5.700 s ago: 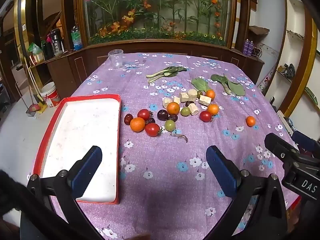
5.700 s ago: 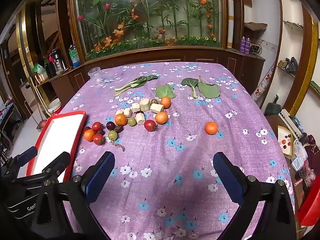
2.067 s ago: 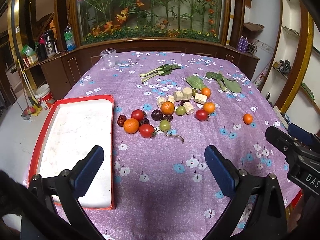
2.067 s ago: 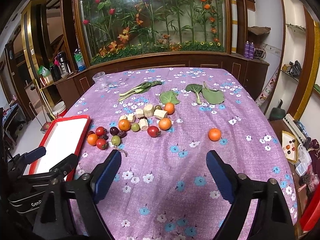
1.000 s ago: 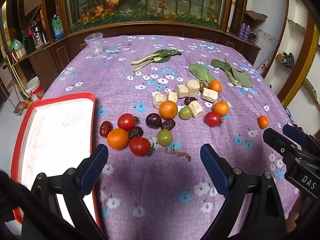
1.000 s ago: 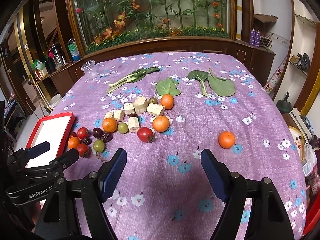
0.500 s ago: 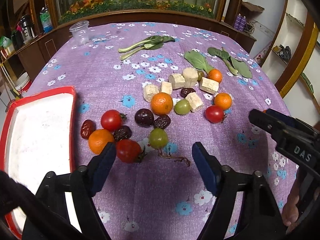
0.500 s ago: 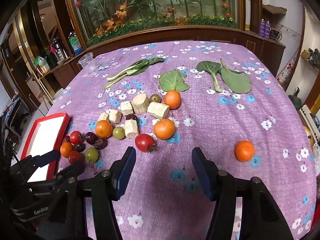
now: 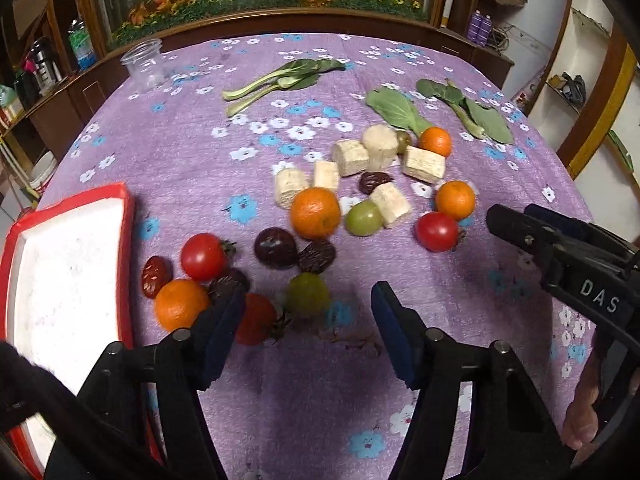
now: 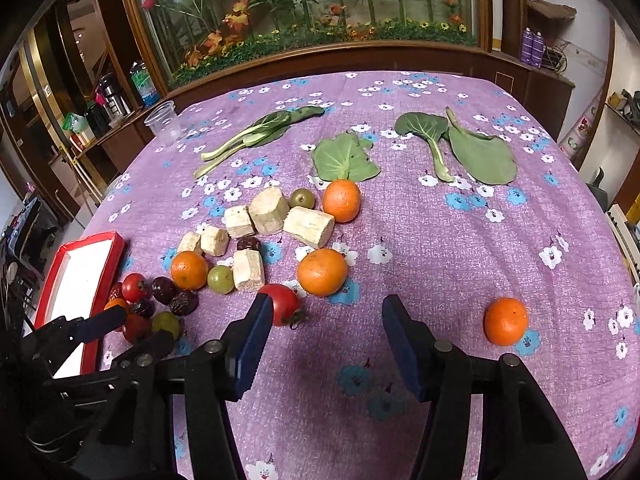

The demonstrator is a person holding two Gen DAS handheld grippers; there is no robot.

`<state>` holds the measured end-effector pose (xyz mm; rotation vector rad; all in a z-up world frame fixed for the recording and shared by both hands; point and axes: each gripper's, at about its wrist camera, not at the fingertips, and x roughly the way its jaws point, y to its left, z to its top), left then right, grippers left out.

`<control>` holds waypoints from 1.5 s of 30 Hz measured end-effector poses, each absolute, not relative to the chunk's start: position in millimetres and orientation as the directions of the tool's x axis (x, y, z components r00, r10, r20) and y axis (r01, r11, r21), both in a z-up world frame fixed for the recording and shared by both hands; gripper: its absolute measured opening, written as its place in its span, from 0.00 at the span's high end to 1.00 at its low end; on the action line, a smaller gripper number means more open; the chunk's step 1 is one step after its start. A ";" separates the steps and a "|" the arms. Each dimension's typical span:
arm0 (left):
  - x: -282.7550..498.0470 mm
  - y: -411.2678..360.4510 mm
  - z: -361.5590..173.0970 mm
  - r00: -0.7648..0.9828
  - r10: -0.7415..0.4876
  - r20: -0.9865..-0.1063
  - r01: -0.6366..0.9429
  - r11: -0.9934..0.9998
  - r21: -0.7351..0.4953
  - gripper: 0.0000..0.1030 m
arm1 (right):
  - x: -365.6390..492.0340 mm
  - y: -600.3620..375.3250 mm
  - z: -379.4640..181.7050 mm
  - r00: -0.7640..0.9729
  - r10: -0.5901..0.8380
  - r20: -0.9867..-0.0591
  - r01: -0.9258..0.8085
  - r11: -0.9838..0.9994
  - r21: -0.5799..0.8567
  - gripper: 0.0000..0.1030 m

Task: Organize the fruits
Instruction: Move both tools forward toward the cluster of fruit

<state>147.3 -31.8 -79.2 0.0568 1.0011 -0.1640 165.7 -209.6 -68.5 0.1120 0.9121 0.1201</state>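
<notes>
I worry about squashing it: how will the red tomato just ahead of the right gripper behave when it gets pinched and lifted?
The red tomato looks round and glossy, so it may roll or slip from the right gripper if nudged off-centre. Its skin looks thin and taut, so a hard squeeze would probably bruise or split it. Its small size suggests it is light.

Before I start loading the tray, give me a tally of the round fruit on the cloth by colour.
orange fruits: 5
red tomatoes: 3
green fruits: 3
dark fruits: 5
Total: 16
</notes>
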 end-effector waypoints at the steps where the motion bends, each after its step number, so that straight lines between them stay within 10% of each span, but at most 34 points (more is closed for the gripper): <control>1: 148.7 -33.8 -79.8 0.528 -0.107 -0.842 0.169 0.985 -0.019 0.38 | 166.0 -210.0 -68.9 0.607 0.150 -0.781 -0.055 0.988 0.147 0.43; 11: 158.8 -41.5 -84.0 0.527 -0.033 -0.849 0.191 0.978 0.080 0.49 | 172.7 -215.8 -72.6 0.605 0.154 -0.781 -0.044 0.986 0.161 0.43; 45: 142.9 -10.1 -86.1 0.569 0.007 -0.822 0.182 0.974 0.134 0.42 | 179.4 -213.1 -79.6 0.598 0.146 -0.788 -0.041 0.988 0.152 0.43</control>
